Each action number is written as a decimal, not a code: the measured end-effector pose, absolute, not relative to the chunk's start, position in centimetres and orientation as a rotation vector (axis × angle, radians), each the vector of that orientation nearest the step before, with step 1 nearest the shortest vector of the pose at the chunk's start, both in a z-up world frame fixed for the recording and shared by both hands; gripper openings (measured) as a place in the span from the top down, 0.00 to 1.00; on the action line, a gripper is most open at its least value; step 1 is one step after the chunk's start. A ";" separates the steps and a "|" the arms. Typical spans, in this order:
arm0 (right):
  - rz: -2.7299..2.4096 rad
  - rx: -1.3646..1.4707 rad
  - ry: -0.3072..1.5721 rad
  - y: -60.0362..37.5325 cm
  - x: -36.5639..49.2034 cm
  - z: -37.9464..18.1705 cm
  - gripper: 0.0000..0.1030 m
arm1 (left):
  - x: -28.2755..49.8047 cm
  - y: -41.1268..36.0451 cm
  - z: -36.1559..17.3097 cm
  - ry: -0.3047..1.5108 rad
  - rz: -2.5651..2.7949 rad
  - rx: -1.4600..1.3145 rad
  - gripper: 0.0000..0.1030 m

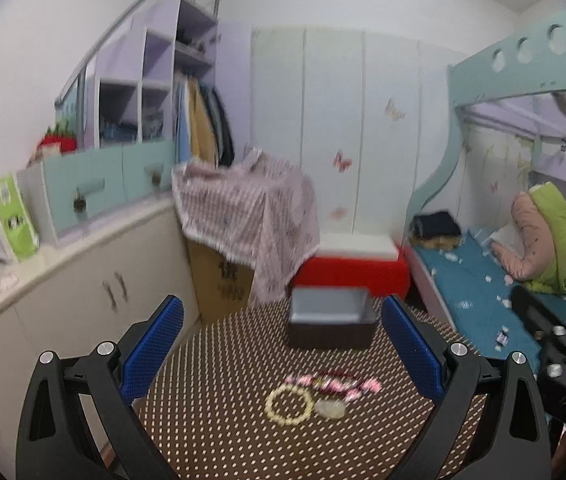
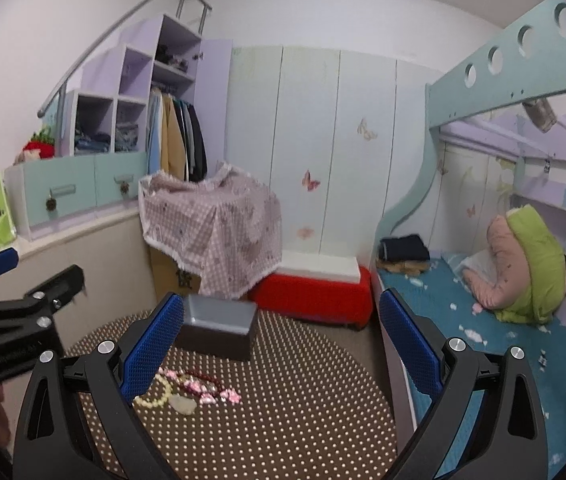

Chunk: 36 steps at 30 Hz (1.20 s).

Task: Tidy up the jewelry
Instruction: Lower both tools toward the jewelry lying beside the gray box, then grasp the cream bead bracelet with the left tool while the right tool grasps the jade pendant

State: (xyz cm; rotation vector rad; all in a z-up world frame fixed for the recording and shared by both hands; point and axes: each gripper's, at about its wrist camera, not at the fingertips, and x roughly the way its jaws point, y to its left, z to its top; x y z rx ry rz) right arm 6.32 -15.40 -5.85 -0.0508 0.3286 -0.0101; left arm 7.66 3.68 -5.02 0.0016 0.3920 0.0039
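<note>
A small pile of jewelry lies on a round brown polka-dot table (image 1: 223, 420): a cream bead bracelet (image 1: 287, 404), a pink bead strand (image 1: 335, 384) over a dark red one, and a pale stone pendant (image 1: 329, 409). A dark open jewelry box (image 1: 330, 320) with a grey lining stands at the table's far edge. My left gripper (image 1: 283, 344) is open and empty, above the jewelry. My right gripper (image 2: 281, 340) is open and empty, to the right of the jewelry (image 2: 187, 390) and the box (image 2: 219, 330). Each gripper shows at the edge of the other's view.
A cream cabinet (image 1: 83, 280) runs along the left. A cloth-covered carton (image 1: 243, 216) and a red bench (image 1: 355, 268) stand behind the table. A bunk bed with a blue mattress (image 2: 483, 320) and pillows (image 2: 523, 264) is on the right.
</note>
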 end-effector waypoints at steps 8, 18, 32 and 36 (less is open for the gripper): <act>0.022 -0.049 0.486 -15.4 11.5 -10.6 0.08 | 13.4 9.0 -11.2 0.598 0.096 -0.066 0.07; 0.055 -0.069 0.704 -15.7 17.5 -18.0 0.08 | 18.8 9.5 -20.3 0.862 0.091 -0.024 0.08; 0.129 -0.082 0.815 -14.5 20.4 -21.8 0.08 | 21.1 8.0 -24.6 0.988 0.036 -0.002 0.38; 0.155 -0.091 0.820 -13.5 20.1 -22.0 0.08 | 20.9 7.6 -24.4 0.971 0.027 0.000 0.49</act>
